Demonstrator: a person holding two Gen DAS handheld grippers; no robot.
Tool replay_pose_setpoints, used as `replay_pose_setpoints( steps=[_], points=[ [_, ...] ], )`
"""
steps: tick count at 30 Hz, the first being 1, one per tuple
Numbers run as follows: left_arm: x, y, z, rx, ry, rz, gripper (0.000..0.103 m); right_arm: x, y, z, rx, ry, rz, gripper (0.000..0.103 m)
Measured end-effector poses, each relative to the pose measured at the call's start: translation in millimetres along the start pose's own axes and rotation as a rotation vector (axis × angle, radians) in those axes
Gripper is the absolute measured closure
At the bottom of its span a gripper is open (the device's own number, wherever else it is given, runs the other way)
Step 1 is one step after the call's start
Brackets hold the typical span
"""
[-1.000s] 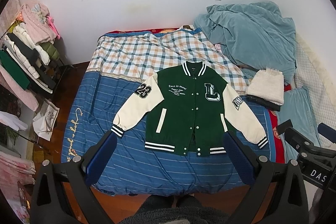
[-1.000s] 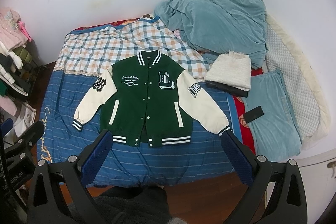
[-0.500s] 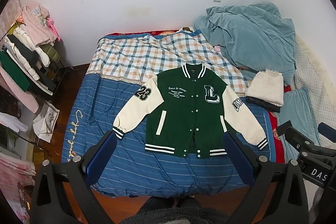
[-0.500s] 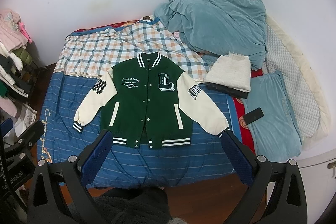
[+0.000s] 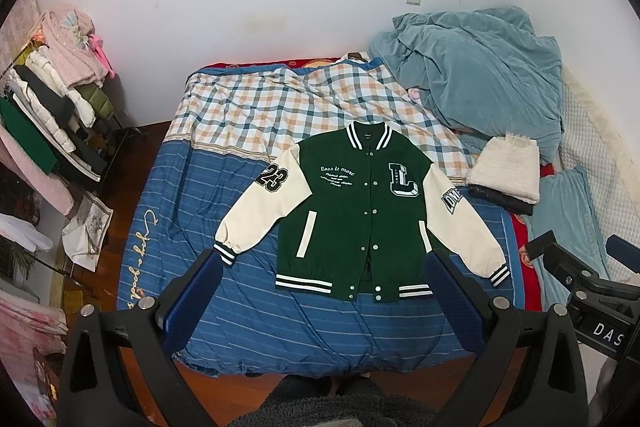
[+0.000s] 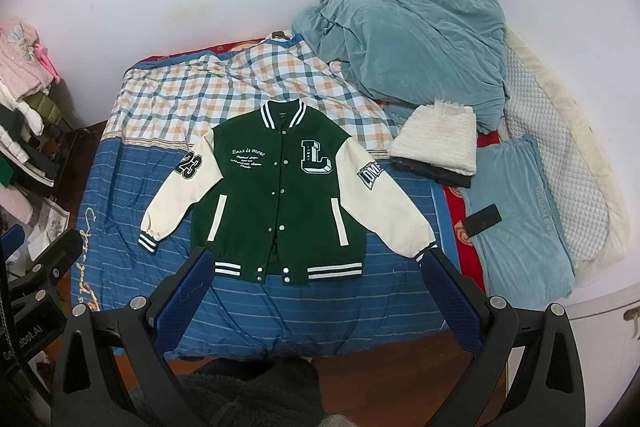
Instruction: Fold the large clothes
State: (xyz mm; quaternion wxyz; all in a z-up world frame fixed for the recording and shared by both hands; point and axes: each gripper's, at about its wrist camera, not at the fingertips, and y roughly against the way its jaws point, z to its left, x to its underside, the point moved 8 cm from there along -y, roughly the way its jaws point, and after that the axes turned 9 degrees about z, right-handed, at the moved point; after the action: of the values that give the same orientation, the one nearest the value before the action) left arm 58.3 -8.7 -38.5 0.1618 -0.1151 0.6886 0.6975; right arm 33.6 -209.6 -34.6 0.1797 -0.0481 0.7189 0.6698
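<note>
A green varsity jacket (image 5: 360, 211) (image 6: 276, 195) with cream sleeves lies flat and face up on the bed, snapped closed, sleeves spread out and down. It bears a "23" patch and a large "L". My left gripper (image 5: 324, 291) hovers open above the bed's near edge, its blue pads framing the jacket's hem. My right gripper (image 6: 316, 287) is also open and empty, held at the same height in front of the hem. Neither touches the cloth.
The bed (image 5: 240, 307) has a blue striped and plaid cover. A teal blanket heap (image 6: 404, 39) fills the far right, with a folded white-and-black stack (image 6: 438, 143), a teal pillow (image 6: 520, 223) and a dark phone (image 6: 482, 221). A clothes rack (image 5: 44, 115) stands left.
Both views have tilted up and drawn back slightly, so the jacket sits lower in frame. The jacket itself has not moved and both grippers remain open.
</note>
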Motion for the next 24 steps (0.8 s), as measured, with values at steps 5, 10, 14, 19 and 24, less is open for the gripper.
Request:
replay_pose_setpoints(
  steps=[5, 10, 14, 19, 24],
  points=[
    [1.3, -0.2, 0.8, 0.002, -0.001, -0.001, 0.000, 0.9, 0.2, -1.9, -0.001, 0.000, 0.000, 0.000],
    [-2.2, 1.5, 0.8, 0.002, -0.001, -0.004, 0.000, 0.6, 0.4, -1.3, -0.001, -0.001, -0.002, 0.000],
    [-4.3, 2.3, -0.2, 0.004, -0.001, -0.004, 0.000, -0.2, 0.4, -0.9, -0.001, -0.002, -0.001, 0.000],
    [-1.1, 1.2, 0.2, 0.003, 0.000, -0.005, 0.000, 1.1, 0.4, -1.2, -0.001, -0.002, -0.001, 0.000],
    [-4.5, 1.8, -1.2, 0.008, -0.004, -0.002, 0.000, 2.1, 0.0, -0.9, -0.001, -0.002, 0.001, 0.000]
  ],
)
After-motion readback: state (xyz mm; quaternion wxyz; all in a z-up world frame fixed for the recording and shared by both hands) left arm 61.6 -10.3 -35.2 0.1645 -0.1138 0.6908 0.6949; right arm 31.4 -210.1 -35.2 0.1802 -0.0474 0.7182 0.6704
